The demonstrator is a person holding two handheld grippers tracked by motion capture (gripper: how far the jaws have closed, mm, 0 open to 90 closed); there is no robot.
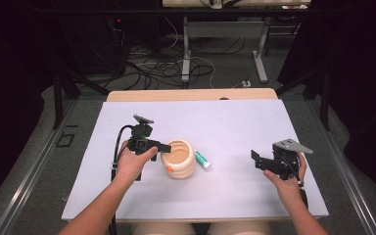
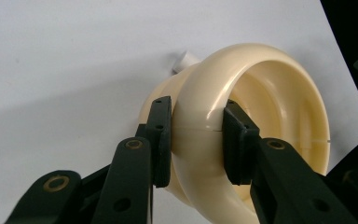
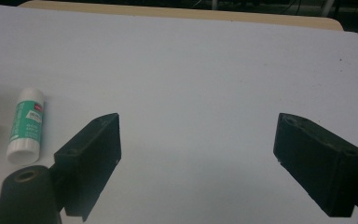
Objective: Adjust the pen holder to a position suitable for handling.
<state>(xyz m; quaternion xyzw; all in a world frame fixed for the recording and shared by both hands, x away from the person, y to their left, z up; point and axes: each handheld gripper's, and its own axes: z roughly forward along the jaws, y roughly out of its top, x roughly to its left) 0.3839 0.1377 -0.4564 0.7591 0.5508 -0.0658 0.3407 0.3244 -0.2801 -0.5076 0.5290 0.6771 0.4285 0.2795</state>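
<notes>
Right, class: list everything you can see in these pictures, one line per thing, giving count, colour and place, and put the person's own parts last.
Table: one, white top with a wooden far edge, centre of the high view.
Ribbed pot: one, cream, open top, middle of the table; a small orange mark shows at its lower left side.
Glue stick: one, green and white, lying just right of the pot.
Floor cables: several, black and white, beyond the table.
Left claw: one, black, clamped on the pot's rim, one pad outside and one inside.
Right claw: one, black, jaws wide apart with nothing between them, over the table's right side.
Hands: two; left hand, right hand.
</notes>
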